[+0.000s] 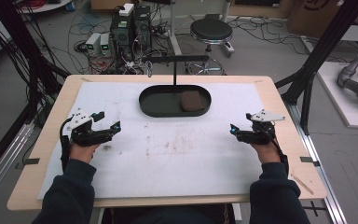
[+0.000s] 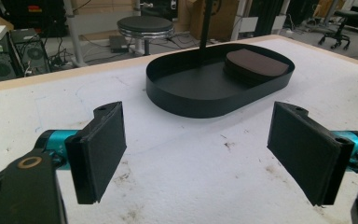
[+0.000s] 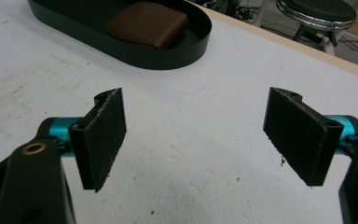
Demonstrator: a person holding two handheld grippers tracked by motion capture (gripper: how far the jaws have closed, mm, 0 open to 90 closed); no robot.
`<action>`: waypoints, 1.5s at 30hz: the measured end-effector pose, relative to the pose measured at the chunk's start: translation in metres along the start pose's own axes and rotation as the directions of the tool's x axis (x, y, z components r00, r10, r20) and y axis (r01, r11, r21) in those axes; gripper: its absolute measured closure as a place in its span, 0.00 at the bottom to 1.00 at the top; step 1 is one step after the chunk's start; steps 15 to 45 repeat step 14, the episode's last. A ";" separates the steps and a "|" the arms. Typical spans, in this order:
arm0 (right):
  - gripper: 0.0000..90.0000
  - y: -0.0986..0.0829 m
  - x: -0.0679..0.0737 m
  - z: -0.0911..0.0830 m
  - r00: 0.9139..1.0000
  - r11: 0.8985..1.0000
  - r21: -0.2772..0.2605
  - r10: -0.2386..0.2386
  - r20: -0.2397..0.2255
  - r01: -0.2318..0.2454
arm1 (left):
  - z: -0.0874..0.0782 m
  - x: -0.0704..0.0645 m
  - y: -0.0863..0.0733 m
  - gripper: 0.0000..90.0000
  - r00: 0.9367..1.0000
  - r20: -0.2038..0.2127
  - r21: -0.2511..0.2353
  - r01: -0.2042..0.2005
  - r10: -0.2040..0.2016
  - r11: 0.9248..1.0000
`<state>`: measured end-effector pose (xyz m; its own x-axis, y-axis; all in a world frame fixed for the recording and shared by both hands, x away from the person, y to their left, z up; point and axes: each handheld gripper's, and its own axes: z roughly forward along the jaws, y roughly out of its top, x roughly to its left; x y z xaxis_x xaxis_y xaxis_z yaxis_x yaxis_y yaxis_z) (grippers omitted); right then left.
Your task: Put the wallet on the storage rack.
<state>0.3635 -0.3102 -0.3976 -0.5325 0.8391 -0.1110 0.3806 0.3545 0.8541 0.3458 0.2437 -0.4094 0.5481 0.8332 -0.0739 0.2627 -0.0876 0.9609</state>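
Ahead of both pairs of jaws, at the far middle of the white foam sheet [image 1: 168, 154] that covers the pale wooden table [image 1: 279, 100], sits a black oval metal tray [image 1: 154, 105] with a thin black post [image 1: 175, 74] rising from its back edge. Inside the tray, toward its right end, lies a brown rounded-rectangle pad [image 1: 192, 101], flat on the tray floor.

The left gripper [image 1: 107, 122] hovers low over the sheet, held by the person's left hand [image 1: 83, 150], and its jaws are released, spread wide with nothing between them. From its own view the gripper [image 2: 196, 154] looks past its two black pads [image 2: 106, 144] to the tray [image 2: 186, 100], which stands beyond the gap and a little toward the right jaw, well apart from both.

The right gripper [image 1: 235, 130], in the person's right hand [image 1: 268, 151], is likewise slack and wide open, gripping nothing. In its own view the gripper [image 3: 196, 140] has the tray [image 3: 168, 58] beyond its left jaw, with the brown pad [image 3: 149, 24] clear inside it. Bare, scuffed foam lies between the jaws of each gripper.

A round black stool [image 1: 210, 30] stands on the floor beyond the table.
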 end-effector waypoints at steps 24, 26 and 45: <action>0.24 -0.001 -0.001 0.002 1.000 1.000 0.001 -0.002 -0.004 0.002 | 0.001 0.001 -0.001 0.21 1.000 -0.008 0.010 0.003 -0.003 1.000; 0.24 -0.001 -0.001 0.002 1.000 1.000 0.001 -0.002 -0.004 0.002 | 0.001 0.001 -0.001 0.21 1.000 -0.008 0.010 0.003 -0.003 1.000; 0.24 -0.001 -0.001 0.002 1.000 1.000 0.001 -0.002 -0.004 0.002 | 0.001 0.001 -0.001 0.21 1.000 -0.008 0.010 0.003 -0.003 1.000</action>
